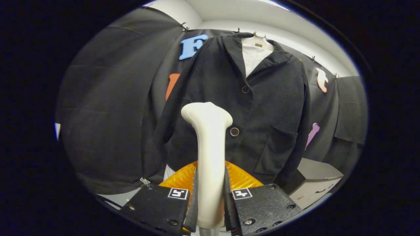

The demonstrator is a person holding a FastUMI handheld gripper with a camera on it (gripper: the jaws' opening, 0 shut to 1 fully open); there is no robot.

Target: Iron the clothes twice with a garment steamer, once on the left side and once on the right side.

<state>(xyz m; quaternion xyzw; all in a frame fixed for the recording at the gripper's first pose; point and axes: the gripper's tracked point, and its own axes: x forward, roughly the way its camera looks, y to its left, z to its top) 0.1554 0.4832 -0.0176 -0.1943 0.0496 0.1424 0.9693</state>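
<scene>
Gripper view: the gripper (210, 196) is closed tight on the handle of the garment steamer (210, 157), with both fingers pressing on it, one from each side. The steamer is cream white and stands straight up between the fingers. Its wide head is at the top (it flares out a bit like a mushroom) and sits just in front of the jacket (249, 108). Behind the handle, low down, there is a ribbed orange part (242, 178).

Past the steamer hangs the dark jacket. It has two round buttons down the front, and the lower button (234, 131) is just beside the steamer's head. There is a big pocket (279, 150) low on one side. The jacket hangs on a pale hanger (259, 41), and a white shirt (254, 59) shows inside the open collar.

Farther back is the black cloth wall (108, 108) of the booth. Low down beside the jacket is a grey box (315, 180).
</scene>
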